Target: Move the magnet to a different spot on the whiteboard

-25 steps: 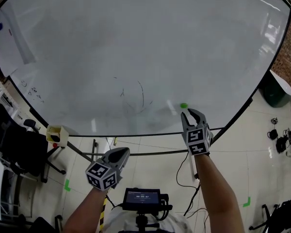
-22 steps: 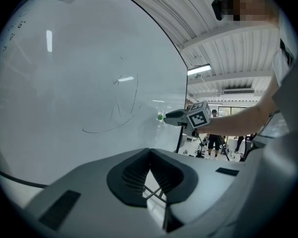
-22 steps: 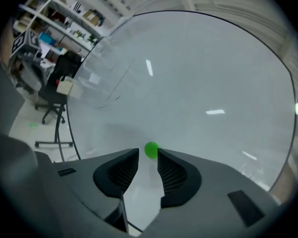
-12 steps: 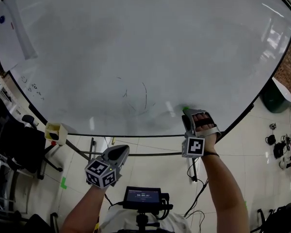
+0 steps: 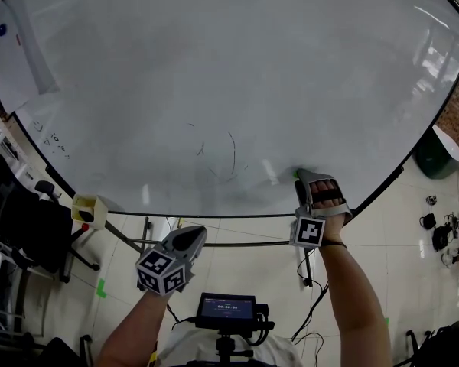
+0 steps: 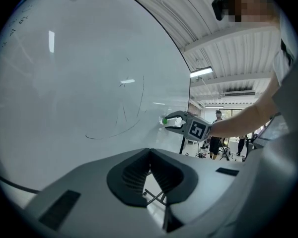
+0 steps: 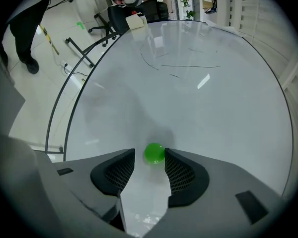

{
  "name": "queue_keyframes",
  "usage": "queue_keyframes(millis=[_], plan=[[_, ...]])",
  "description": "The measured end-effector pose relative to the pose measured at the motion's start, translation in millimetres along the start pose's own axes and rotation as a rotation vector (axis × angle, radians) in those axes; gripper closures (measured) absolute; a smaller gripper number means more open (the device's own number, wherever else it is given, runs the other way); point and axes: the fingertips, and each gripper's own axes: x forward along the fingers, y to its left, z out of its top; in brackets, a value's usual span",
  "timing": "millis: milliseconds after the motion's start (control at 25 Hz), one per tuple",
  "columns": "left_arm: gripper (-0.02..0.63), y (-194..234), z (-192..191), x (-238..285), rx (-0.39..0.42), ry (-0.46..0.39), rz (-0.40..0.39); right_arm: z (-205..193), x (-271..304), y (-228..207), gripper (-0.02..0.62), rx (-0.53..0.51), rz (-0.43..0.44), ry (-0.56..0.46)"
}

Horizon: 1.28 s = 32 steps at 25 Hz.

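One whiteboard (image 5: 214,67), faint scribbles (image 5: 231,153), tiled floor (image 5: 413,228)

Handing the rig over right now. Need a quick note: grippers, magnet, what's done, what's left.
Left gripper: shut, empty, held low, off the whiteboard.
Right gripper: open, jaws have just been opening. Its tips are at the board with the green magnet between them, not clamped.
Magnet: stuck on the board near its lower edge, right of the pen marks.
Done: right gripper lined up on the magnet. No sign yet of a move.
Left: likely close on the magnet, pull it off, set it elsewhere on the board, release.
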Motion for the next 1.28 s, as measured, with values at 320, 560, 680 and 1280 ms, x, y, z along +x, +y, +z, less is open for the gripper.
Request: queue_keyframes(millis=[320,560,680,1280], plan=[[0.572,7,1,0,0.000,0.003,0.008,0,3,-5,0.405,0.041,-0.047,0.016],[0.572,6,2,-2,-0.002,0.003,0.006,1,2,-13,0.446,0.120,-0.085,0.037],[0.572,5,3,-3,0.001,0.001,0.002,2,3,-12,0.451,0.154,-0.093,0.049],[0.572,14,5,-10,0.006,-0.002,-0.002,20,-8,-15,0.456,0.280,-0.006,0.021]])
